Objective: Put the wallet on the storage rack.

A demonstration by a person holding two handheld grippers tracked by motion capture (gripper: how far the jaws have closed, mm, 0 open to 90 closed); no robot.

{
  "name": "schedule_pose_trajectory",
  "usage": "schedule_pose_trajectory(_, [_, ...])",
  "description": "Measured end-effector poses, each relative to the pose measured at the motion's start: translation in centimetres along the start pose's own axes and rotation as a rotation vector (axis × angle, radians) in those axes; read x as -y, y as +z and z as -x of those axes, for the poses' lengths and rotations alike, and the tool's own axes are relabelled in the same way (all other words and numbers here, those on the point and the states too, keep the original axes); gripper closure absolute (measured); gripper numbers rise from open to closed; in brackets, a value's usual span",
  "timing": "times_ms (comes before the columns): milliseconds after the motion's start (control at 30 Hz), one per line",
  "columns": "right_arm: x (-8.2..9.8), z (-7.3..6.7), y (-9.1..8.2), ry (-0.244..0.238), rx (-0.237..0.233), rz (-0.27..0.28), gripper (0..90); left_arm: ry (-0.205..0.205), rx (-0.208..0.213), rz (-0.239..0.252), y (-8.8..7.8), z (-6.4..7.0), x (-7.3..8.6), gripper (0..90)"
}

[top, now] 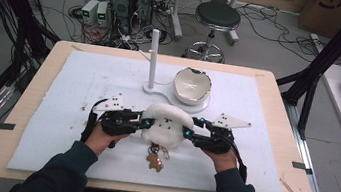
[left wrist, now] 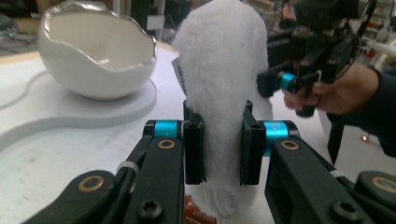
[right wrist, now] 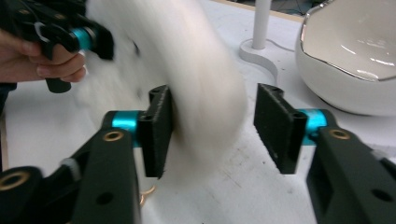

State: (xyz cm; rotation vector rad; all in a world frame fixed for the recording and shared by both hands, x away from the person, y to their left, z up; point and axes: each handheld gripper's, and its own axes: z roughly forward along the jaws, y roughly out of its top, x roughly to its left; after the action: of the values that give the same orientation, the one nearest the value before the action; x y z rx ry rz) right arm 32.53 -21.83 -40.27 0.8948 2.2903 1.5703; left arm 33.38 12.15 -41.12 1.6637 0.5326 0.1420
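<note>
From the high view we see a fluffy white plush toy near the front middle of the white foam mat that covers the wooden desk, held up between the left gripper and the right gripper. A small brown gingerbread-shaped charm lies just below it on the mat. Behind the toy stand a white cracked-eggshell ceramic bowl and a white upright post on a shared white base.

In the left gripper view the left gripper has its jaws clamped on the lower part of the plush toy, the pads pressing into the fur on both sides. The eggshell bowl sits to the left behind it.

In the right gripper view the right gripper has its jaws apart: one pad touches the blurred plush toy, while the other stands clear of it.
</note>
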Motion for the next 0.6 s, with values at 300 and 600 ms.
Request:
schedule_pose_trajectory(300, [0.5, 0.0, 1.0, 0.048, -0.142, -0.04, 60.2, -0.022, 0.009, 0.055, -0.4, -0.2, 0.0, 75.6])
schedule_pose_trajectory(600, [0.0, -0.1, 0.0, -0.005, -0.097, 0.018, 74.2, -0.018, -0.018, -0.091, 0.7, -0.2, 0.8, 70.7])
